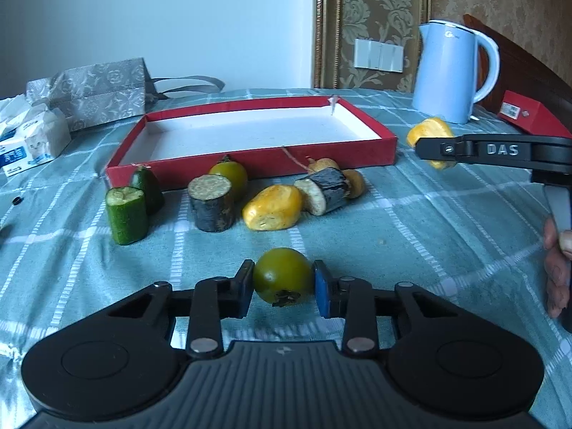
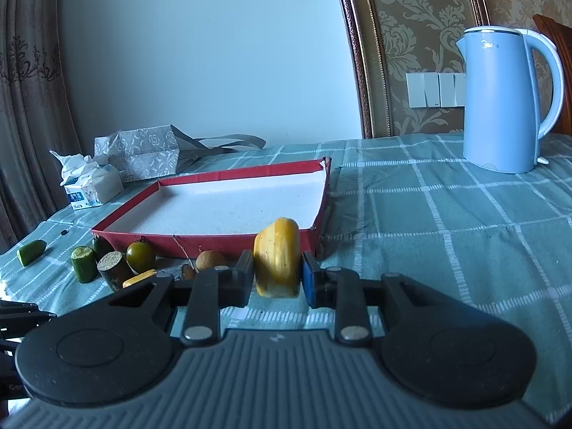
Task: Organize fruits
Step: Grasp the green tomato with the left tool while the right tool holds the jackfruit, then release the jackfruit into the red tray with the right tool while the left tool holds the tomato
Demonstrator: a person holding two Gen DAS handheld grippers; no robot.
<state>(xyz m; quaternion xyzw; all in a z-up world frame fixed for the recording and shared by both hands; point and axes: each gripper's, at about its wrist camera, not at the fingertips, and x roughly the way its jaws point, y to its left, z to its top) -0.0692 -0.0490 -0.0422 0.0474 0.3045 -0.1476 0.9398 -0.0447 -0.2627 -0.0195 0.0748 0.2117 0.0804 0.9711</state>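
Left hand-held gripper: clenched on a round green tomato-like fruit, black pad on one side and blue pad on the other both pressing its skin, dried calyx facing the camera. The fruit sits low over the pale green checked cloth of the surface, at 6 o'clock of the loose pile.

Right hand-held gripper: clenched on a yellow, blocky pepper-like piece, held upright between the pads. In the left wrist view the same gripper shows at 3 o'clock, with the yellow piece partly hidden behind its black finger. A person's fingers show at the right edge.

Shallow red cardboard tray with white floor: lies at 12 o'clock of the pile, nothing inside it.

Pile along the tray's near wall, 9 to 3 o'clock:
- two cut green cucumber chunks, one upright
- dark-skinned cylindrical stump with pale cut face, upright
- second green round fruit, behind the stump
- second yellow piece, lying flat
- another dark-skinned cut chunk, tilted, leaning on small brown fruits

Further: light blue electric kettle at 1 o'clock, well apart from the tray; grey patterned gift bag and tissue pack at 10 o'clock; flat red box just beside the kettle.
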